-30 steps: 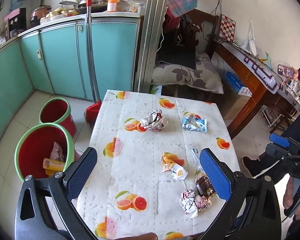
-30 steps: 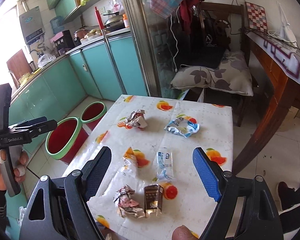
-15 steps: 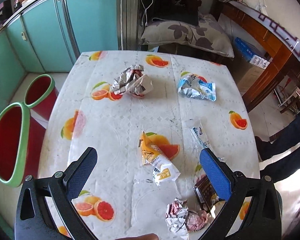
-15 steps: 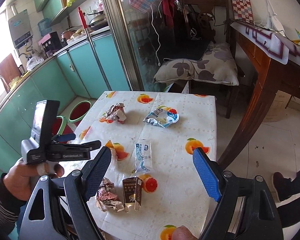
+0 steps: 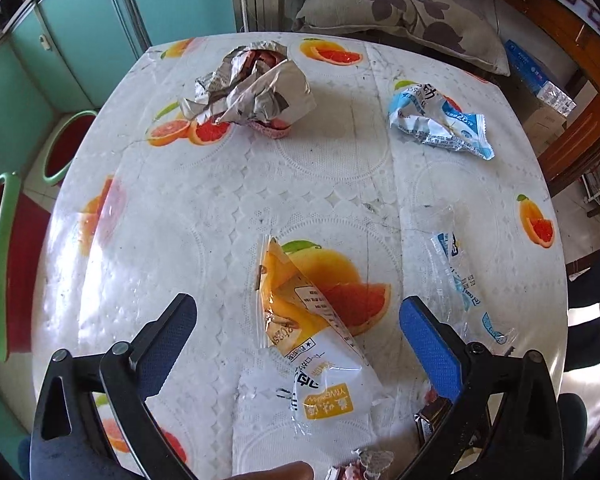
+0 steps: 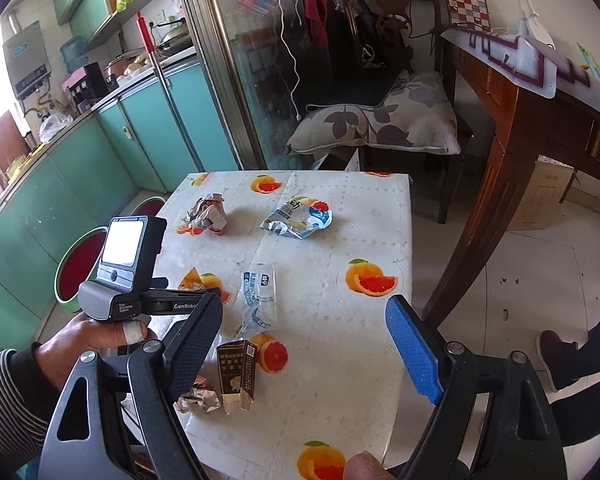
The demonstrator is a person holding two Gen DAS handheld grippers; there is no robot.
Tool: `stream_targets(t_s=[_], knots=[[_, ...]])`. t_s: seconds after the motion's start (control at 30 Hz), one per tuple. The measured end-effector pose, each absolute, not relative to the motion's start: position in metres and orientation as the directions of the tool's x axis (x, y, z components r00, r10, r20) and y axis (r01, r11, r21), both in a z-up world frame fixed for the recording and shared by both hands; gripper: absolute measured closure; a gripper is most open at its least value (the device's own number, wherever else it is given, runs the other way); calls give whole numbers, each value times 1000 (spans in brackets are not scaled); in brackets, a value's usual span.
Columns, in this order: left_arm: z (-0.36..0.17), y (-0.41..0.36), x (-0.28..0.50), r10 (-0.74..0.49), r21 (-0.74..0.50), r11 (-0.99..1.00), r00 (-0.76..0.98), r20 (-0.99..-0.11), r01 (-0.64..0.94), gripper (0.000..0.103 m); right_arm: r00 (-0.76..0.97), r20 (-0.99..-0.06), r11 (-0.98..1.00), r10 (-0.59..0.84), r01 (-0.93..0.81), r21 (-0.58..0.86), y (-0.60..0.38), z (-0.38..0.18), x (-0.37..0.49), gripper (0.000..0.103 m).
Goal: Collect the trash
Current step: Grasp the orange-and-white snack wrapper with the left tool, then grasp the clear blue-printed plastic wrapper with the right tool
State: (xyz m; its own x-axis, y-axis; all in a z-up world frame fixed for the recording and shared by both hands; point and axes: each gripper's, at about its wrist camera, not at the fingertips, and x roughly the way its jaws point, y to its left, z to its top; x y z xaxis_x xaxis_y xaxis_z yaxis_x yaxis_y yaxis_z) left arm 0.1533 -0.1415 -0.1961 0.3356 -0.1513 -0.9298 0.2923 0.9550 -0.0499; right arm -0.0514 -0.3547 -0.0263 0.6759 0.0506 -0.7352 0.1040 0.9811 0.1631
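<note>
- The left gripper (image 5: 298, 320) points steeply down at the table (image 5: 204, 216), its fingers (image 5: 428, 340) spread wide with nothing pinched between them
- An orange-and-white snack wrapper (image 5: 304, 336) lies flat on the table's fruit-print cloth, in the gap between those fingers; whether either one touches it cannot be told
- A clear wrapper with blue print (image 5: 460, 280) lies just beside the blue finger, on its outer side
- Farther up the table sit a crumpled foil wrapper (image 5: 252, 88) and, well apart from it, a blue-and-white packet (image 5: 436, 120)
- Two red bins with green rims (image 5: 4, 264) stand on the floor beside the table's left edge
- The right gripper (image 6: 304, 340) hovers above the near end of the table, fingers (image 6: 412, 356) held wide and empty
- Below it in the right wrist view lie a brown carton wrapper (image 6: 236, 372) and a crushed foil piece (image 6: 198, 398), touching each other
- The person's left hand (image 6: 84, 344), in a striped sleeve, grips the left gripper's handle at the table's left side
- A cushioned chair (image 6: 380, 124) stands past the far end of the table
</note>
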Motion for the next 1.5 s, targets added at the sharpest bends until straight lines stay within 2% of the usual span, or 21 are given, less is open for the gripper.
stream_targets(t_s=[0.17, 0.2, 0.3, 0.37, 0.47, 0.67, 1.07, 1.5], knots=[[-209, -143, 153, -126, -37, 957, 298, -946, 288, 24, 671, -740, 982, 48, 103, 158, -353, -32, -51, 19], [-209, -144, 152, -120, -27, 956, 305, -945, 291, 24, 670, -741, 982, 49, 103, 159, -353, -33, -50, 19], [-208, -144, 150, -122, -23, 954, 316, -941, 299, 34, 665, -745, 982, 49, 102, 156, -351, -36, -49, 19], [-204, -143, 149, -128, -28, 954, 322, -938, 298, 56, 659, -750, 983, 51, 101, 156, -349, -39, -47, 19], [-201, -144, 152, -135, -33, 952, 322, -937, 304, 70, 654, -755, 984, 50, 99, 151, -346, -43, -44, 19], [-186, -137, 155, -151, -36, 950, 358, -921, 309, 76, 648, -760, 985, 51, 93, 146, -340, -46, -35, 19], [-117, -84, 146, -166, -16, 960, 524, -835, 278, 76, 601, -794, 993, 88, 15, 121, -296, -64, 6, 19], [-74, -4, 124, -168, -41, 976, 614, -771, 215, 76, 459, -888, 999, 26, 10, 34, -254, -136, 78, 19]])
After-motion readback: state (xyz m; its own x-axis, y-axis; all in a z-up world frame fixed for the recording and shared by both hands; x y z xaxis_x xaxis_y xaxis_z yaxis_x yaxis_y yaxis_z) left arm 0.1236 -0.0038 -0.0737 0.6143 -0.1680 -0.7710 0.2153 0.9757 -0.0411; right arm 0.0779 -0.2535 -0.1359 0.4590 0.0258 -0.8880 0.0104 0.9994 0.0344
